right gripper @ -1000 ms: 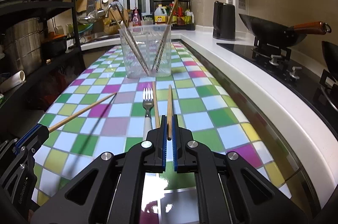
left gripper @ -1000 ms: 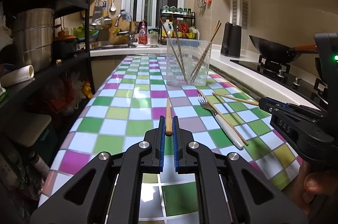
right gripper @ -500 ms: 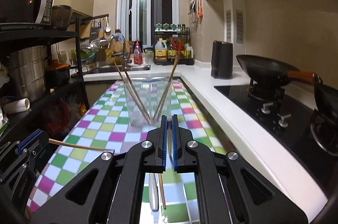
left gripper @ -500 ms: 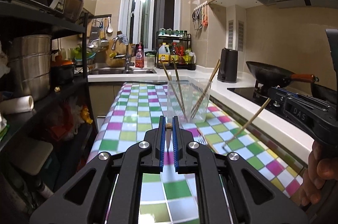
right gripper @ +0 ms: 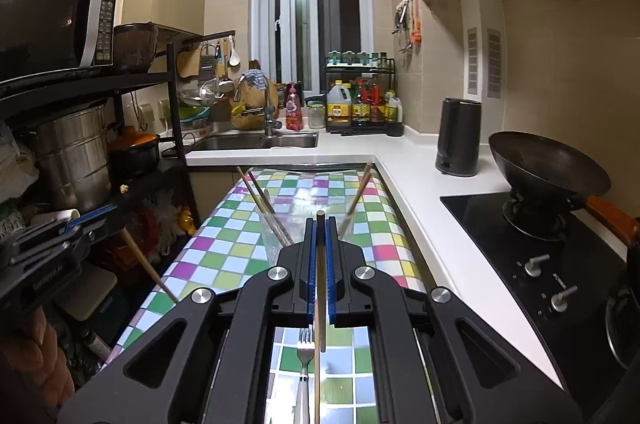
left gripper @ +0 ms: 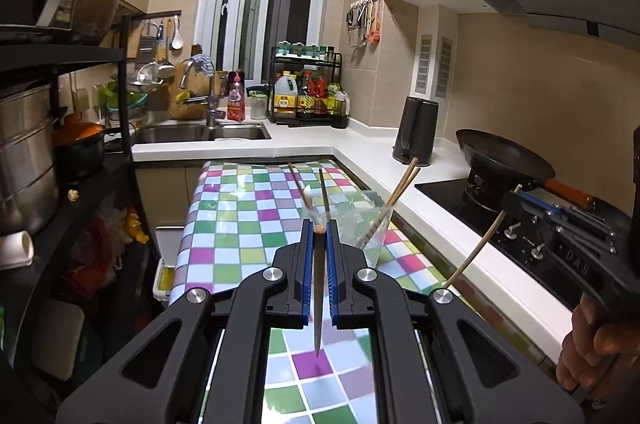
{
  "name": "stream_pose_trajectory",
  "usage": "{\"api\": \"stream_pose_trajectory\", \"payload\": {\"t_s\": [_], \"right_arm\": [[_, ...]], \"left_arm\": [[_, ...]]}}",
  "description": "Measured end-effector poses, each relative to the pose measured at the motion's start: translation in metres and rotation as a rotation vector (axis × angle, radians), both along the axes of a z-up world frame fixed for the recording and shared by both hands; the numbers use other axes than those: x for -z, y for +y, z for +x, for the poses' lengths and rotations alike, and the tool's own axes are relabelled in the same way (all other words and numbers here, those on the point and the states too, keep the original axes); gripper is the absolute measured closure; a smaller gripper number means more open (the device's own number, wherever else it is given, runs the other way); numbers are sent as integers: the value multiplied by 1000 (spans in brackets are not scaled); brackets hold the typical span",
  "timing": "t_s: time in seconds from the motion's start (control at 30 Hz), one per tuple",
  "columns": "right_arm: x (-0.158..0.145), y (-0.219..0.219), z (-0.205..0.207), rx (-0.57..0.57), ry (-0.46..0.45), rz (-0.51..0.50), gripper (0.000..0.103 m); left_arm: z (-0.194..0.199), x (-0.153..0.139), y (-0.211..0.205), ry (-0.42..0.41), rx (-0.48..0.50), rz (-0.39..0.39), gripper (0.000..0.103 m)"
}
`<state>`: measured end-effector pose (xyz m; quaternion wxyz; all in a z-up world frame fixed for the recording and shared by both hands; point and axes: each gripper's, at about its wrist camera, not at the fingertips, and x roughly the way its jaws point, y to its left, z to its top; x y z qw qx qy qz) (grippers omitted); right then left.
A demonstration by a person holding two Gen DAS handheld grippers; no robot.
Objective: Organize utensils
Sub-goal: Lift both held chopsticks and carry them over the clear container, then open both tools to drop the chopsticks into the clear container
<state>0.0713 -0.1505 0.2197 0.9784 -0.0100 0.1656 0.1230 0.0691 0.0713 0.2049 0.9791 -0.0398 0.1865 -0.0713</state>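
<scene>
My left gripper is shut on a wooden chopstick that hangs down above the checkered counter. My right gripper is shut on another chopstick, also held nearly upright. A clear plastic cup with several chopsticks stands just beyond both grippers; it also shows in the right wrist view. A fork and a loose chopstick lie on the counter under my right gripper. The right gripper shows at the right of the left wrist view, and the left gripper shows at the left of the right wrist view.
A black shelf rack with pots stands left of the counter. A stove with a wok and a black kettle are on the right. The sink and a bottle rack are at the back.
Both grippers have risen from the counter, each lifting its chopstick from lying flat to hanging nearly upright, and now sit higher behind the cup.
</scene>
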Motion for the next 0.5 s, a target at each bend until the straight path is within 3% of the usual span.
{"api": "stream_pose_trajectory", "payload": {"t_s": [0.2, 0.37, 0.5], "right_arm": [[-42, 1, 27, -39, -21, 4, 99], [-87, 2, 54, -41, -94, 27, 99], [-107, 4, 81, -25, -143, 53, 99]], "left_arm": [[49, -47, -8, 41, 66, -24, 97], [81, -94, -25, -20, 94, 6, 97], [108, -113, -36, -70, 84, 32, 97]]}}
